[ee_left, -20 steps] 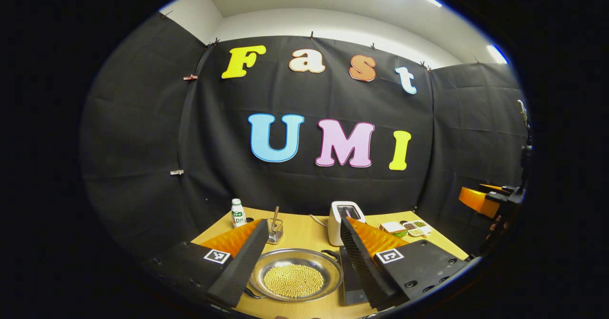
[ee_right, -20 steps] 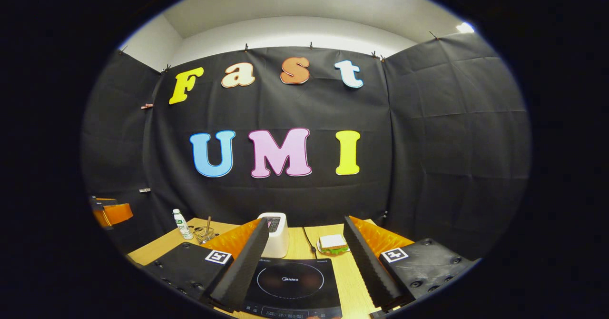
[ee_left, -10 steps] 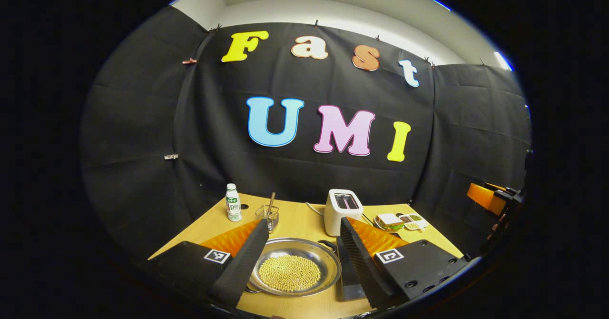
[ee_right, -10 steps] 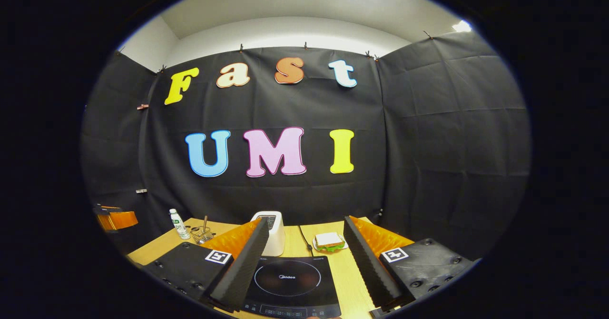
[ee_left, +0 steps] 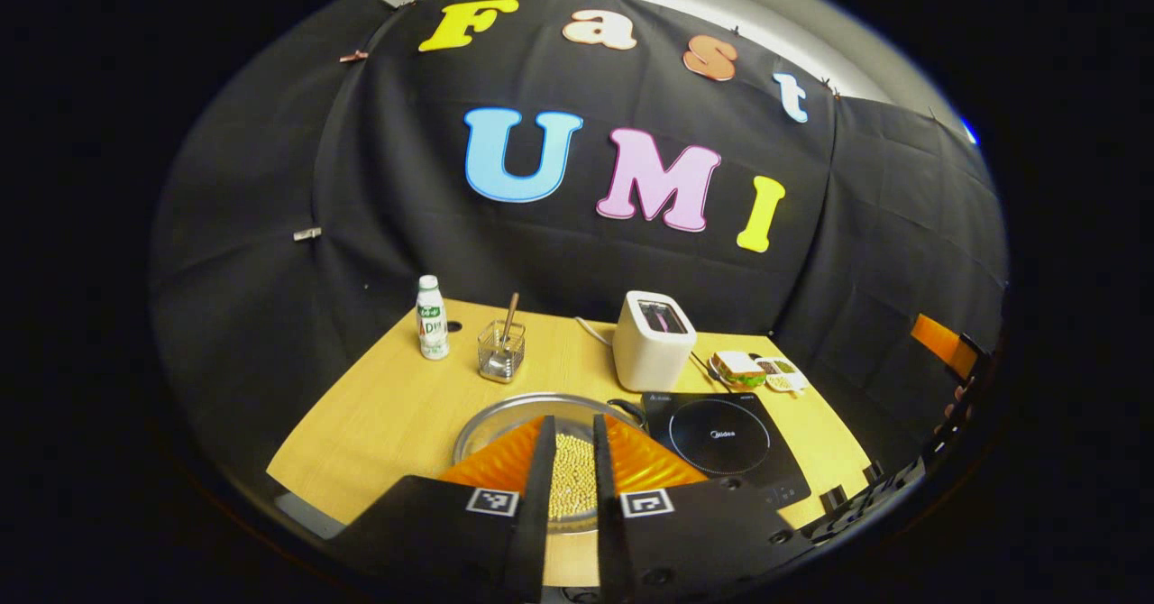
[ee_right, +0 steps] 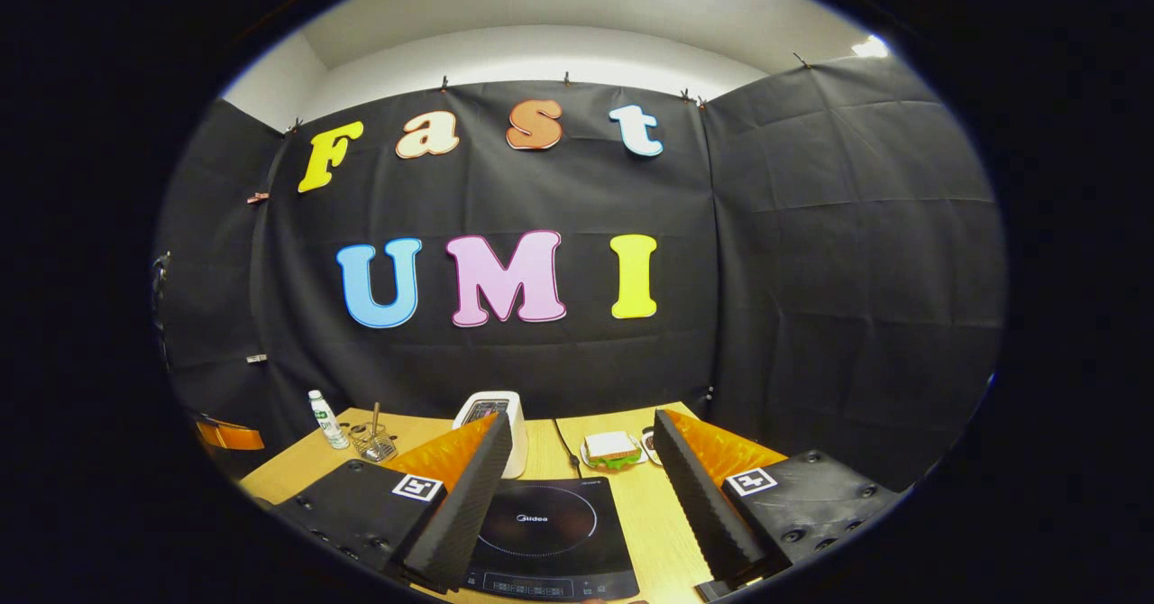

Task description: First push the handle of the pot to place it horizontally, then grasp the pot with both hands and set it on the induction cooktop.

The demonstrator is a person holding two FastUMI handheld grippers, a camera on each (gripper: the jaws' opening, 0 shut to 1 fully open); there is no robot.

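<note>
The steel pot, shallow and full of yellow beans, sits on the wooden table just left of the black induction cooktop. A dark loop handle on its right rim lies close to the cooktop's corner. My left gripper hovers over the pot with its fingers drawn almost together, beans showing through the slim gap and nothing held. In the right gripper view the cooktop lies between the spread fingers of my right gripper, which is open and holds nothing.
A white toaster stands behind the cooktop, its cord trailing back. A small bottle and a glass holder with a spoon stand at the back left. A sandwich plate and a condiment tray are at the back right.
The left gripper's fingers have closed from wide apart to a narrow gap, and it has tilted down over the pot. The right gripper has shifted only slightly and stays open.
</note>
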